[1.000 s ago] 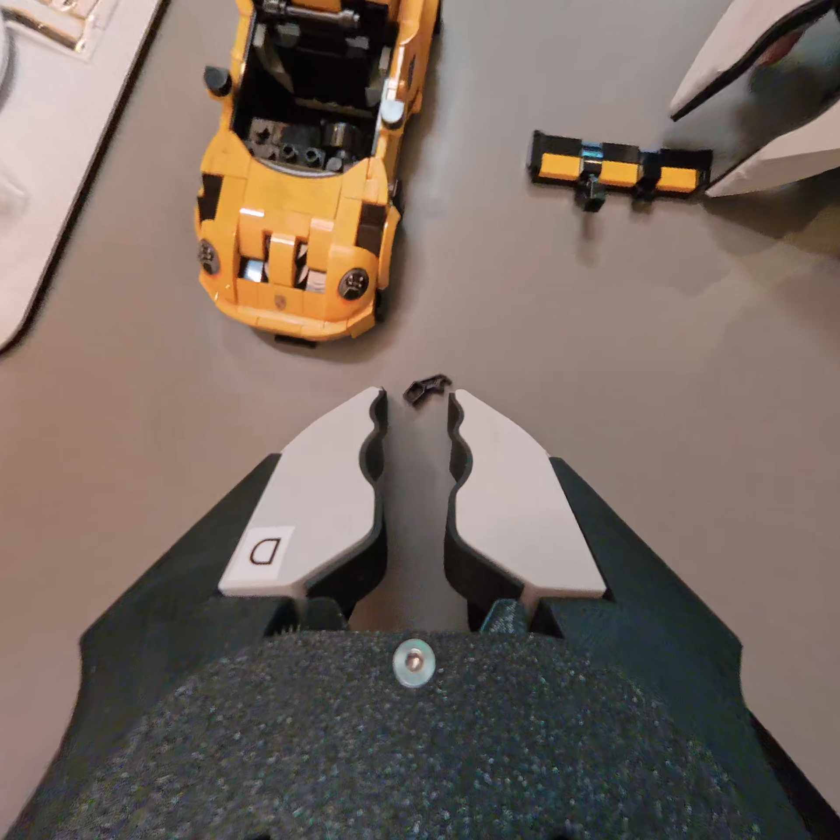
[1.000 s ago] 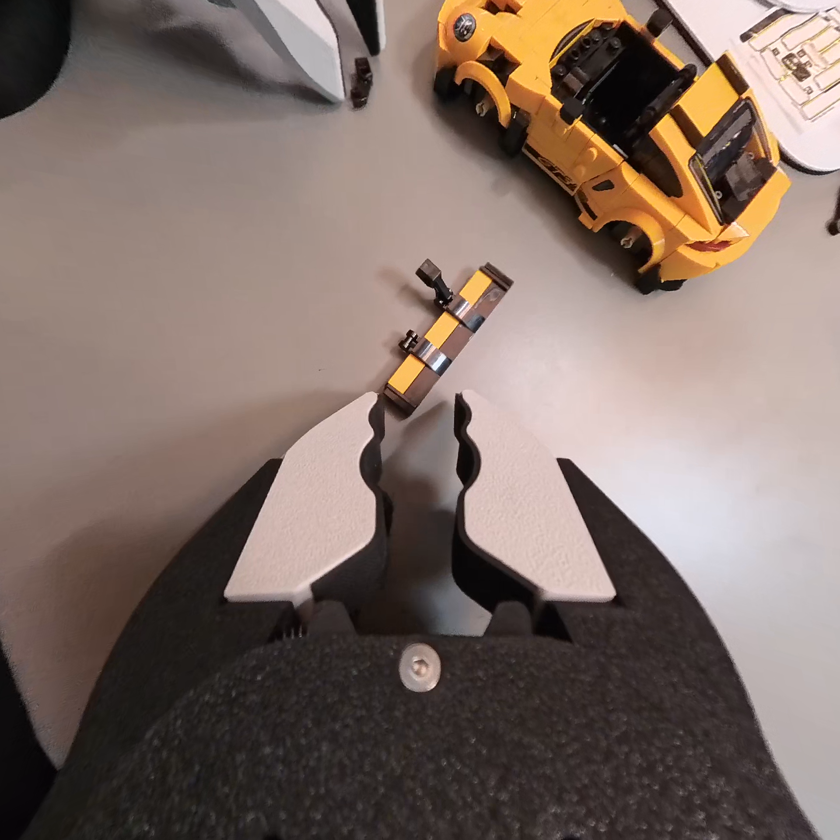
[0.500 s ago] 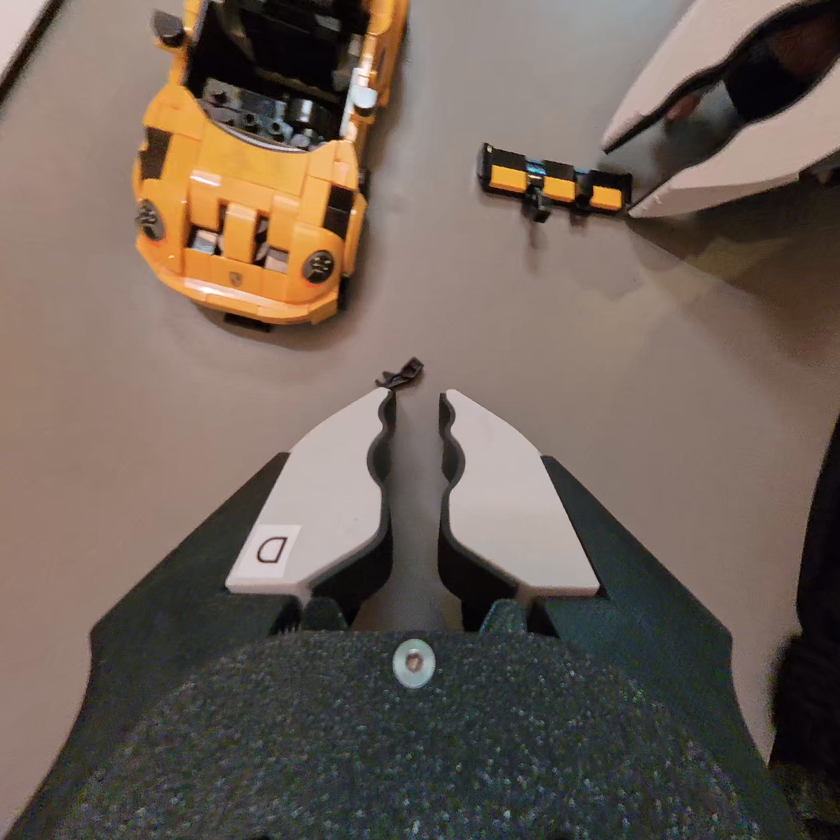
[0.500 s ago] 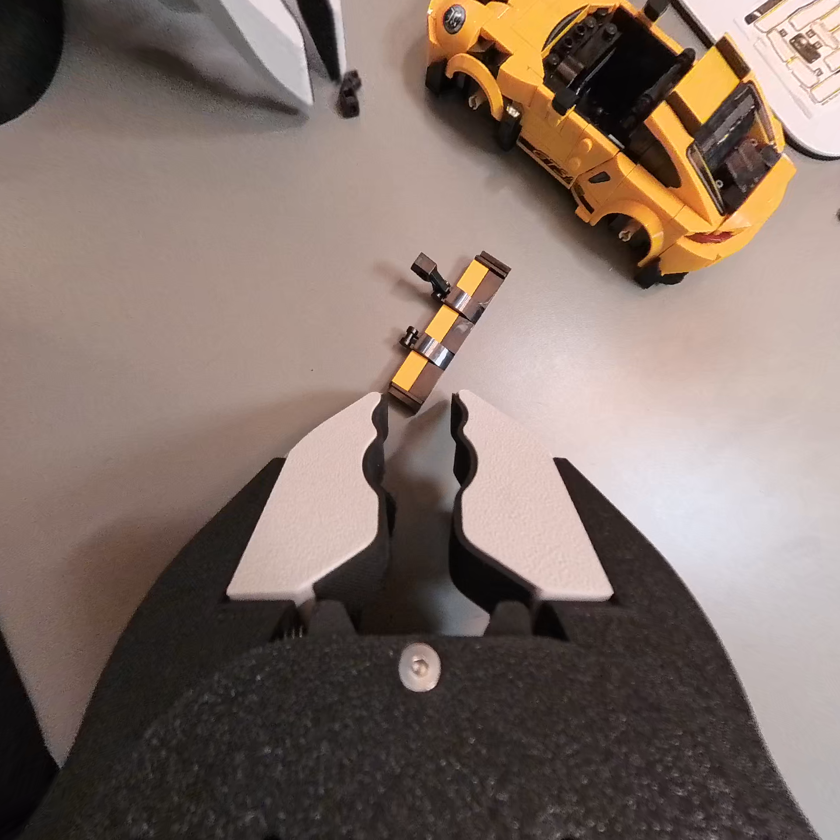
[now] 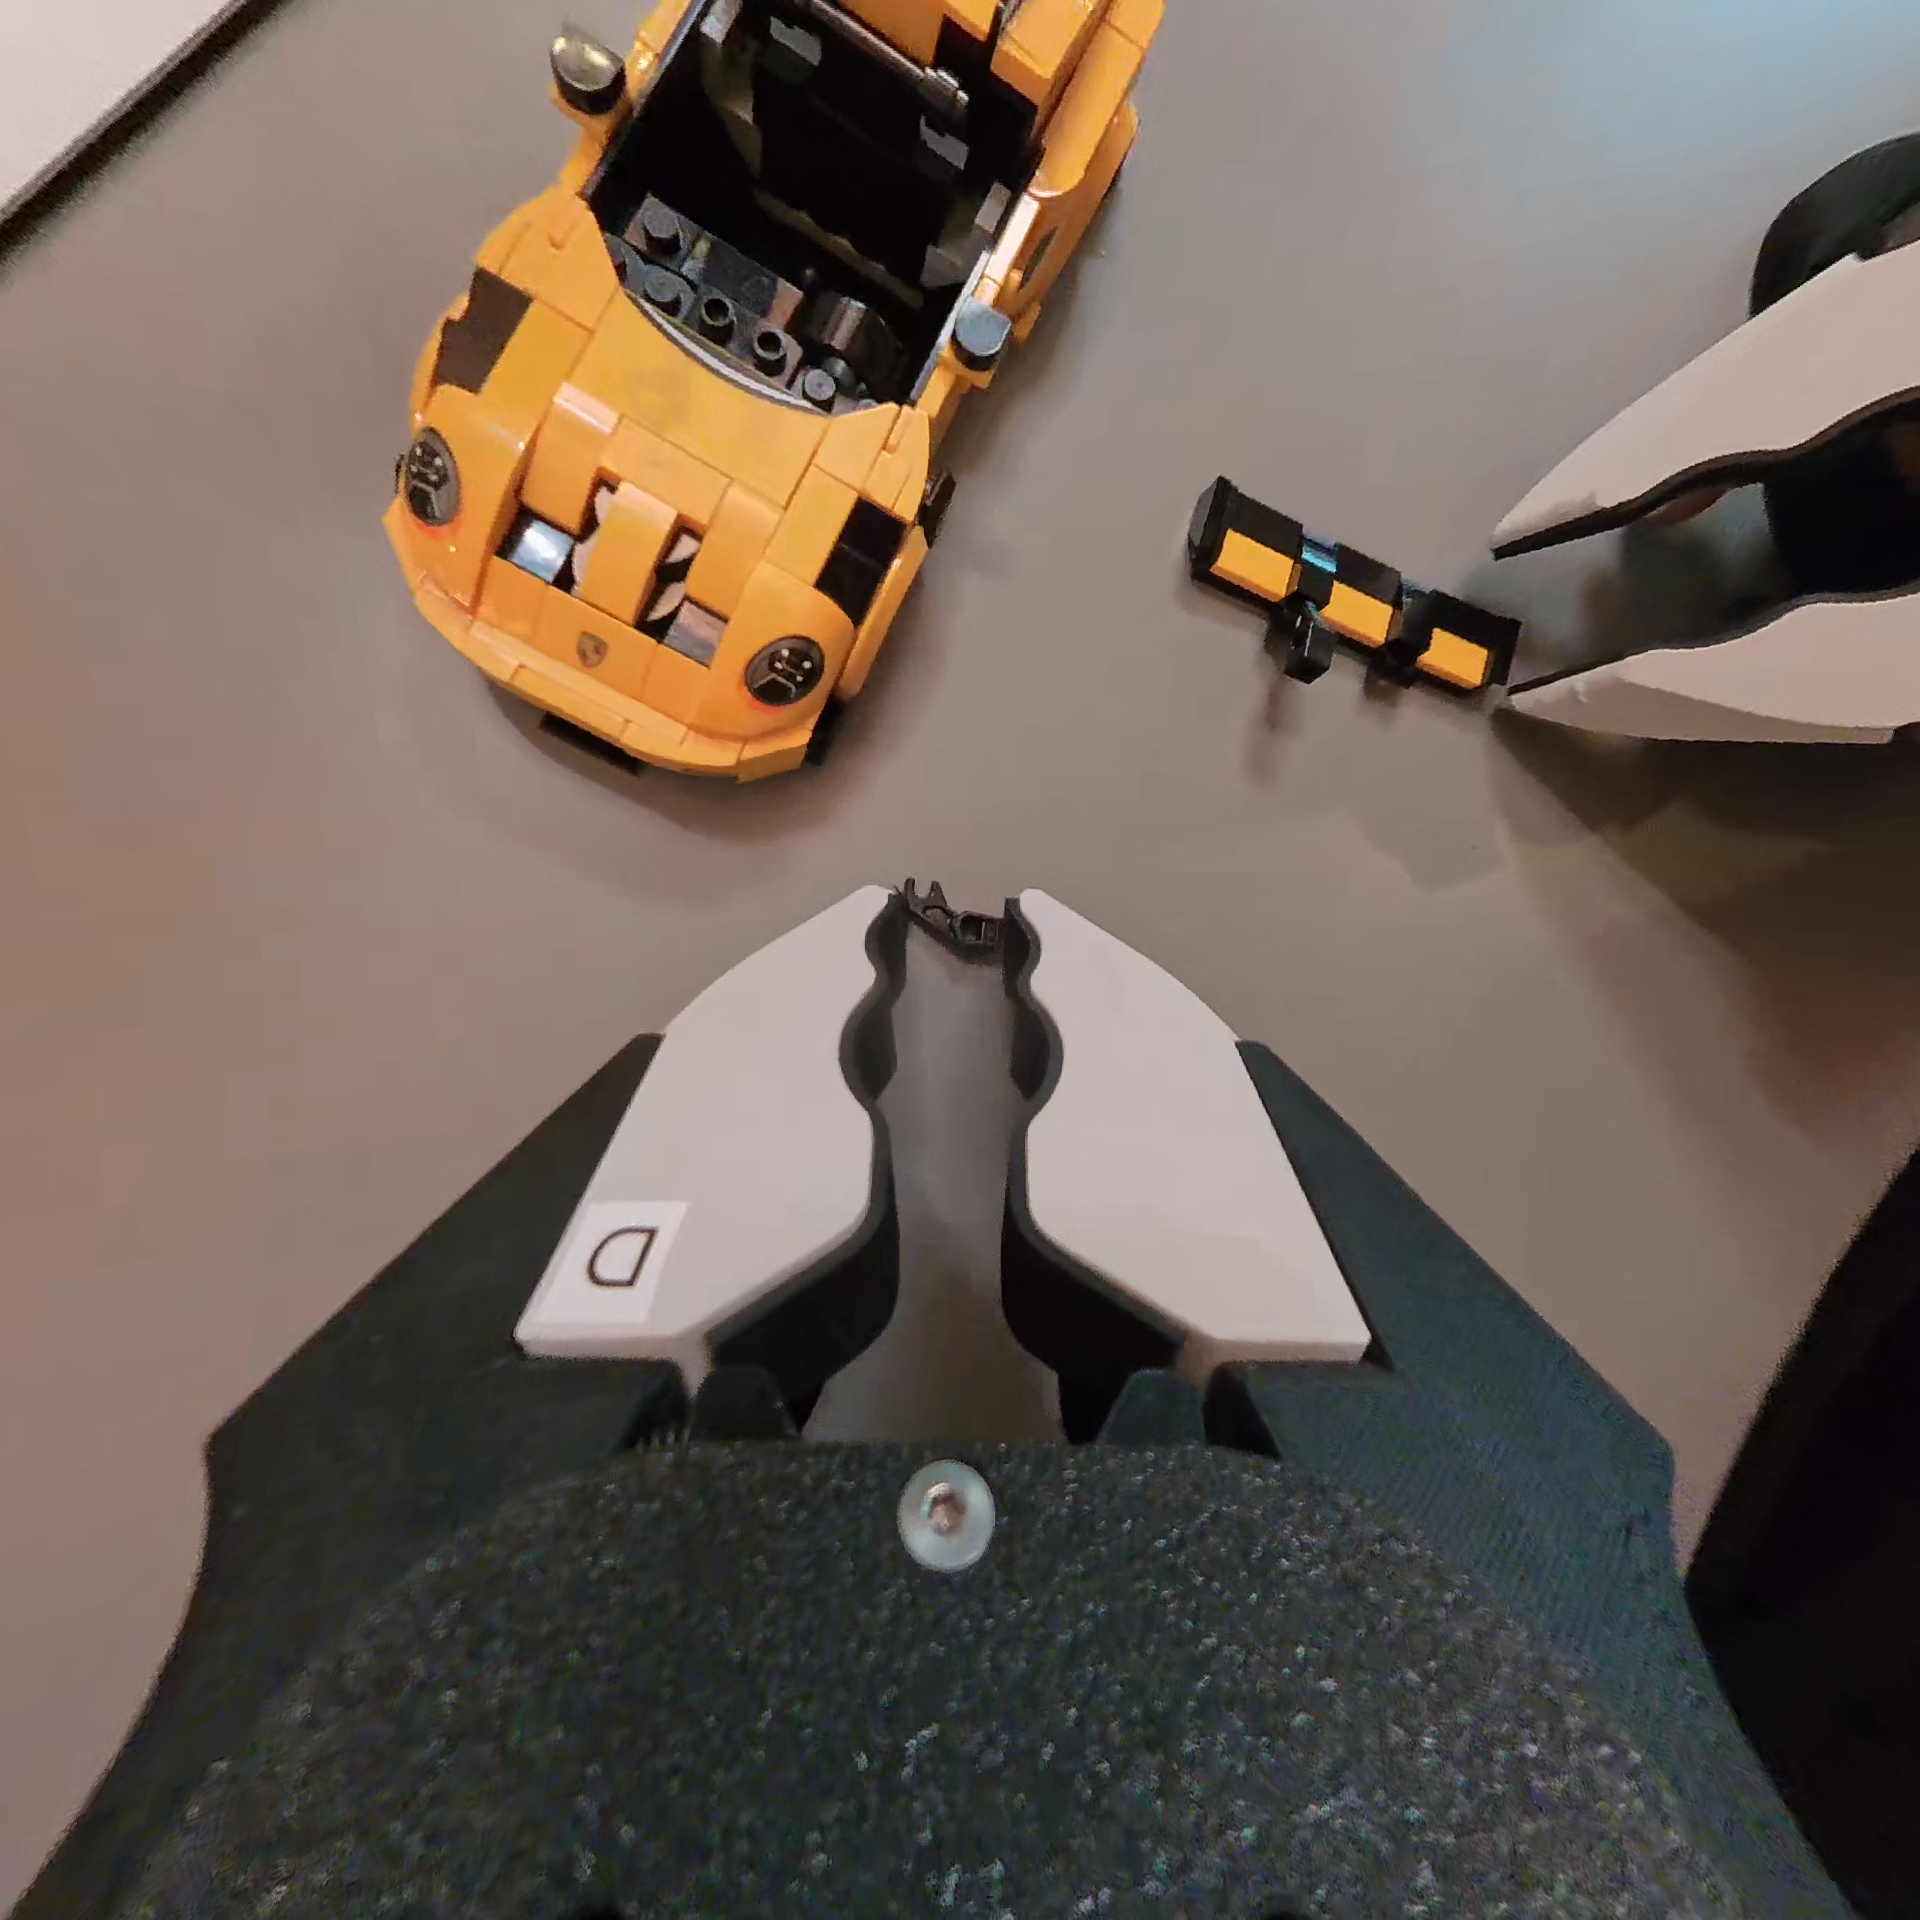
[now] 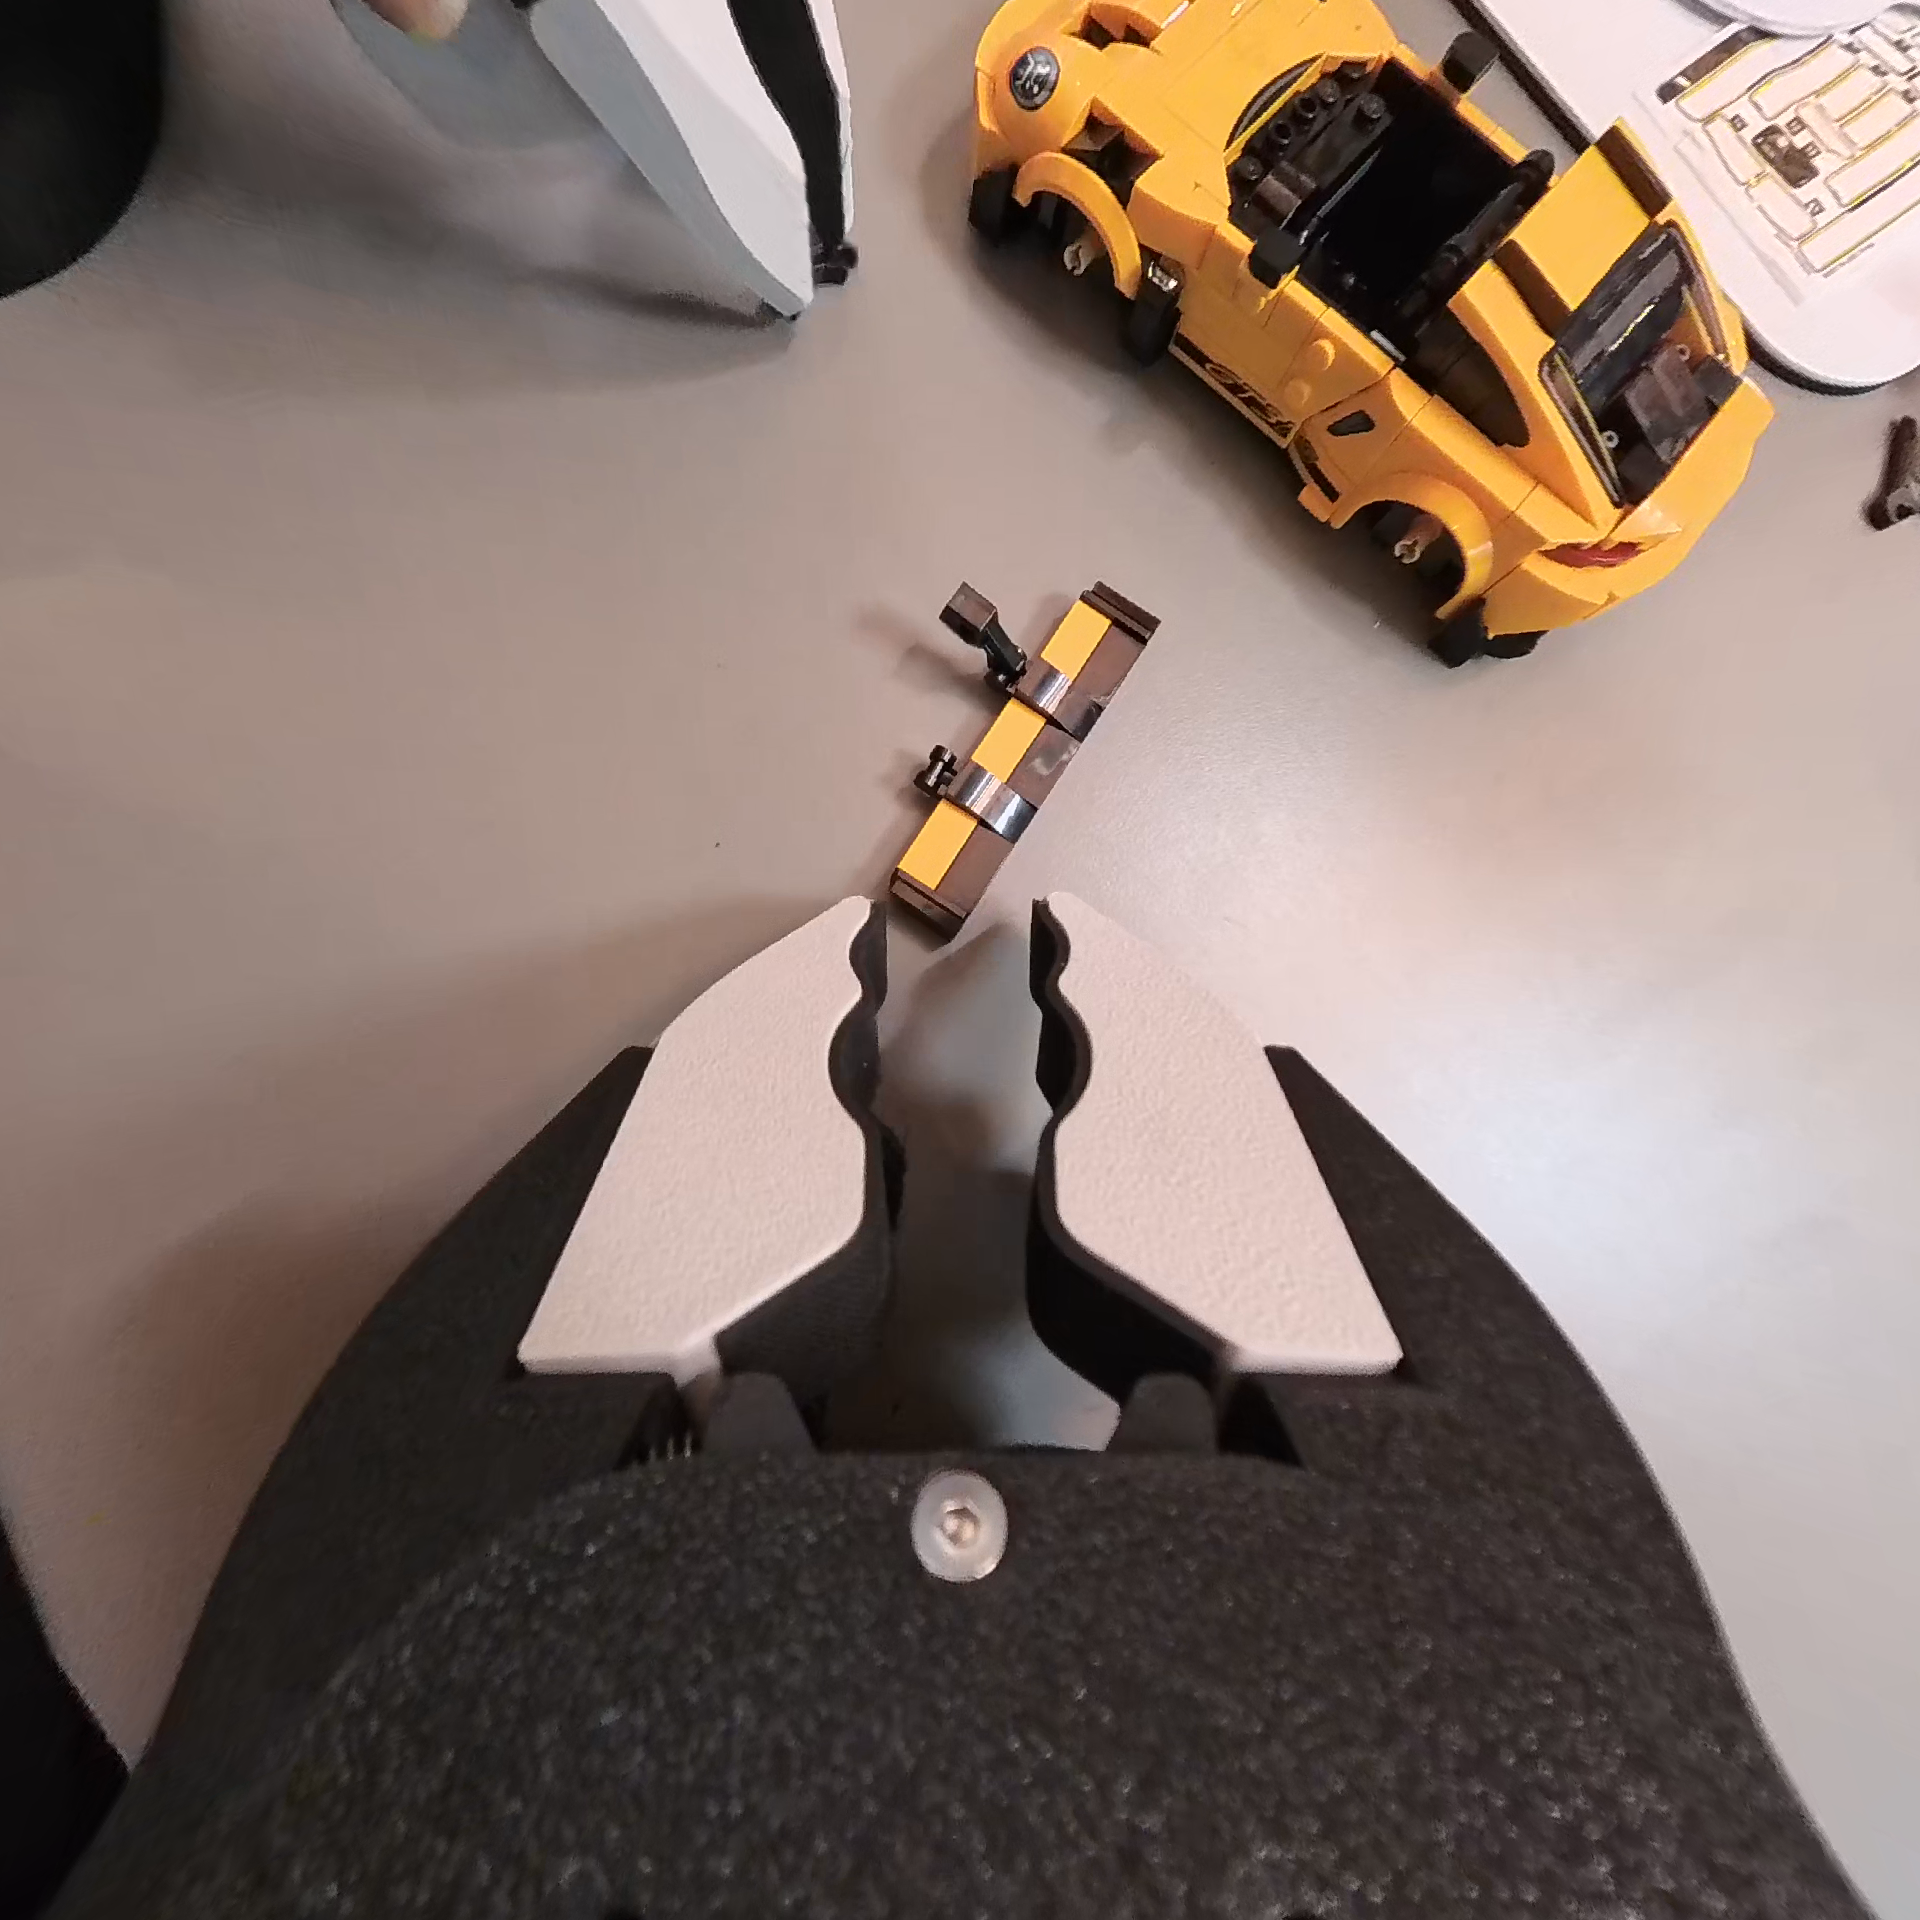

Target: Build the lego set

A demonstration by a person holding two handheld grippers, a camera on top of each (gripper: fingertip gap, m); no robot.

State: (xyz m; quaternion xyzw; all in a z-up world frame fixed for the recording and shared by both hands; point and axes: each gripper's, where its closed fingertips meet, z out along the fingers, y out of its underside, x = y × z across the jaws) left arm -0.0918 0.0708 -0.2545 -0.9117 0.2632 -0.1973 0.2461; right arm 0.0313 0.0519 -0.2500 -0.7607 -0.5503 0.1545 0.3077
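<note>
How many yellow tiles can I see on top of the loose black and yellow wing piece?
3. On the black and yellow wing piece, one yellow tile lies at the far end, one in the middle, one at the end nearest the right gripper. Its underside is hidden.

The setting reads as a tabletop work station for hobby or demonstration building, though the room itself stays out of sight. A plain, smooth grey table fills both views. On it stand a part-built yellow brick car, a loose yellow-and-black brick strip, and, toward the far right corner in the right wrist view, a white printed instruction sheet.
</note>
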